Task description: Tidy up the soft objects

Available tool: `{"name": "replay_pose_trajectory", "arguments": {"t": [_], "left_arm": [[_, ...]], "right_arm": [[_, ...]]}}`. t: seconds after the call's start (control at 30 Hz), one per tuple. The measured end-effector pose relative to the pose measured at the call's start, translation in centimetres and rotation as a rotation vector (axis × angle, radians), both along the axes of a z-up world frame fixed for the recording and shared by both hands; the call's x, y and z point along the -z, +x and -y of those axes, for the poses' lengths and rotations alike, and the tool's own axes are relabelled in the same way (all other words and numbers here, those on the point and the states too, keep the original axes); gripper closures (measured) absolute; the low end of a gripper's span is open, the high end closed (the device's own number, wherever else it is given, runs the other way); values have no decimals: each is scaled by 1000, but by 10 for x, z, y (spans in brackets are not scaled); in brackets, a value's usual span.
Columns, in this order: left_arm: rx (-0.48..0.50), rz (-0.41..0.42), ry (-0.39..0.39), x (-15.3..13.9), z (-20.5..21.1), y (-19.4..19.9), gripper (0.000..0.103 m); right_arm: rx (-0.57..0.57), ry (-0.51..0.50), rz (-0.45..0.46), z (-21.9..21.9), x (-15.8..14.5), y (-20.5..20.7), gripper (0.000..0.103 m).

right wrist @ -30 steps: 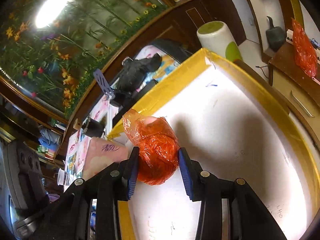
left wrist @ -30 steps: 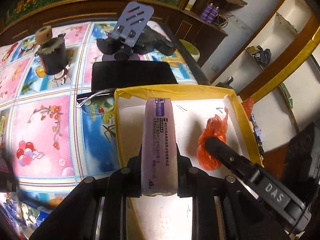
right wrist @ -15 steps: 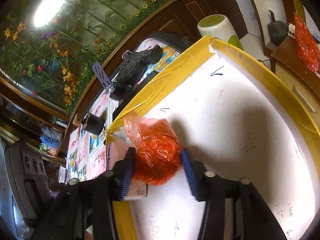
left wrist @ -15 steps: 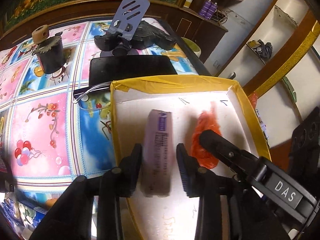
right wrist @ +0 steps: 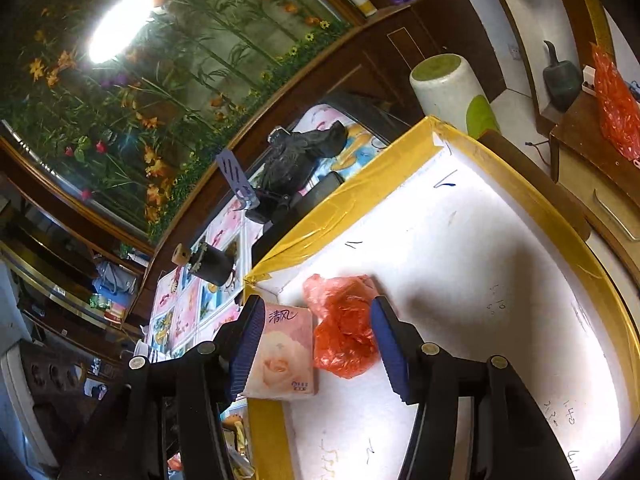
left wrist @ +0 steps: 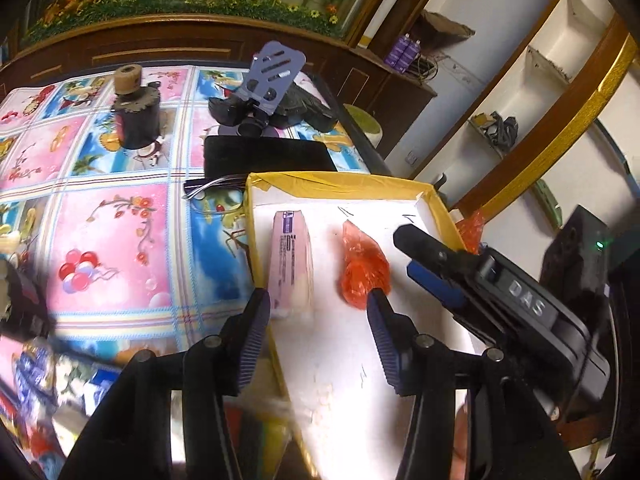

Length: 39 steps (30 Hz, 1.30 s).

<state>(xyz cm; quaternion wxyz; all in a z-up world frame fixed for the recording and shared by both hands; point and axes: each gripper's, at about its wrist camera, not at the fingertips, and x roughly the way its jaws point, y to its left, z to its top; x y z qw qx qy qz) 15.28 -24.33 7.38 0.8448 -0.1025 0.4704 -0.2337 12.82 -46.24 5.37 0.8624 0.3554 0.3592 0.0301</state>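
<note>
A white box with yellow-taped rim point(left wrist: 336, 184) point(right wrist: 352, 196) sits at the table's right edge. Inside it a pink tissue pack point(left wrist: 290, 266) point(right wrist: 282, 354) stands on edge by the left wall, and a crumpled orange plastic bag point(left wrist: 362, 270) point(right wrist: 344, 332) lies beside it. My left gripper point(left wrist: 318, 318) is pulled back from the pack, its jaws opening with nothing pressed between them. My right gripper point(right wrist: 316, 330) stands open around the orange bag and the edge of the pack, pads clear of both. In the left wrist view the right gripper point(left wrist: 436, 264) reaches into the box from the right.
A cartoon-print tablecloth point(left wrist: 120, 240) covers the table. On it stand a black cylinder with a cork roll point(left wrist: 134, 114), a purple phone stand with dark objects point(left wrist: 268, 96), a black flat case point(left wrist: 268, 156) and glasses point(left wrist: 212, 192). Colourful packets point(left wrist: 60, 400) lie near the front edge.
My left gripper let go of the tissue pack and drew back and up. My right gripper released the orange bag, which now lies on the box floor beside the pack.
</note>
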Motion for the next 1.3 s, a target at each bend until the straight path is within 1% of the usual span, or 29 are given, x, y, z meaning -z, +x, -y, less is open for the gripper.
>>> {"name": "replay_pose_trajectory", "arguments": {"t": [0.03, 0.13, 0.33, 0.43, 0.57, 0.67, 0.8, 0.87, 0.97, 1.0, 1.1, 1.17, 1.23, 1.3], "left_arm": [[-5, 11, -11, -3, -6, -7, 53], [-16, 51, -36, -12, -26, -32, 45], [-40, 114, -30, -22, -71, -76, 45], [-61, 130, -23, -24, -96, -93, 43], [-95, 136, 17, -19, -134, -117, 42], [-142, 137, 59, -13, -171, -136, 42], [-251, 135, 146, -1, -231, -165, 42], [-312, 128, 172, 5, -259, -174, 41], [-414, 118, 230, 16, -296, -179, 39], [-437, 111, 235, 19, -305, -178, 39], [-456, 78, 225, 31, -318, -172, 39], [-442, 57, 219, 40, -319, -168, 39], [-420, 37, 234, 50, -315, -163, 39], [-427, 13, 240, 60, -321, -162, 39]], "right_arm": [[-4, -5, 7, -1, -2, -1, 45], [-14, -16, 26, -4, -6, -3, 45], [-40, -53, 50, -15, -12, -7, 45], [-59, -83, 71, -25, -16, -10, 45], [-90, -127, 90, -39, -20, -12, 44], [-101, -151, 99, -45, -21, -14, 44], [-106, -154, 92, -46, -19, -14, 44], [-106, -156, 87, -47, -18, -13, 44], [-114, -166, 85, -50, -18, -11, 44], [-116, -175, 85, -52, -18, -11, 44], [-125, -192, 83, -56, -17, -11, 44], [-127, -201, 80, -58, -16, -10, 44], [-128, -204, 83, -59, -16, -10, 44], [-131, -208, 92, -60, -17, -10, 44]]}}
